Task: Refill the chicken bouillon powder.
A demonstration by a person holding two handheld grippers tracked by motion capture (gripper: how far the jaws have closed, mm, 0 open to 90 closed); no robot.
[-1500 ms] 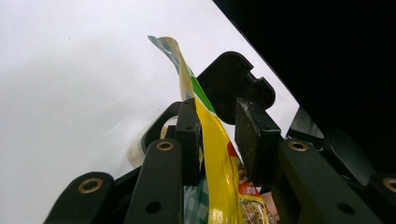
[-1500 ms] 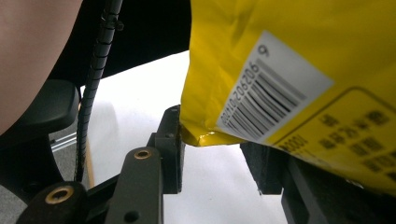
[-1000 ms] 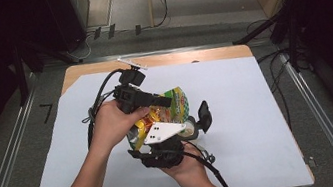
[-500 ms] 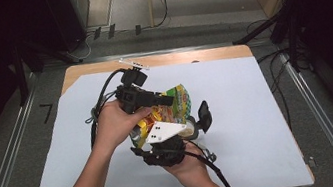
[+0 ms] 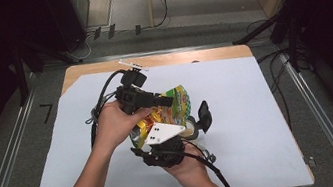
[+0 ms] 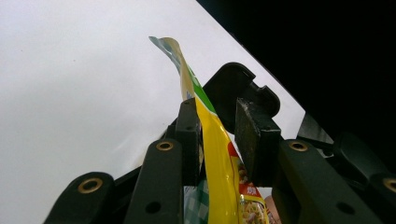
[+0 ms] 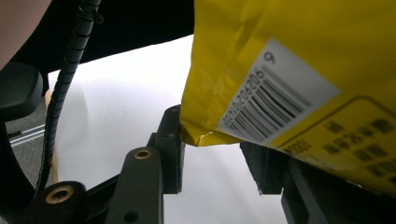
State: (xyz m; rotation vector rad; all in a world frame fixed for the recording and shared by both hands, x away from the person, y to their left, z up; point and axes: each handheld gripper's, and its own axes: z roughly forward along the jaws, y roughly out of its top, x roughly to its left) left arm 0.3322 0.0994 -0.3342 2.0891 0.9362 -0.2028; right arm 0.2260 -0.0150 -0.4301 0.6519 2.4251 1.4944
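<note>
A yellow and green snack packet (image 5: 177,103) is held above the middle of the table between both hands. My left gripper (image 5: 163,101) comes at it from the left. In the left gripper view the packet's (image 6: 215,158) thin edge runs up between the pads, and that gripper (image 6: 217,126) is shut on it. My right gripper (image 5: 191,120), with a white plate on top, reaches in from the near side. In the right gripper view the packet's (image 7: 280,56) barcoded back fills the top right. Its crumpled lower corner sits between the pads, and the gripper (image 7: 210,140) is shut on it.
A white sheet (image 5: 258,109) covers the wooden table (image 5: 219,53). A small white clip-like object (image 5: 132,64) lies at the far edge. A black cable (image 5: 103,91) loops from the left gripper. Dark stands and floor cables surround the table.
</note>
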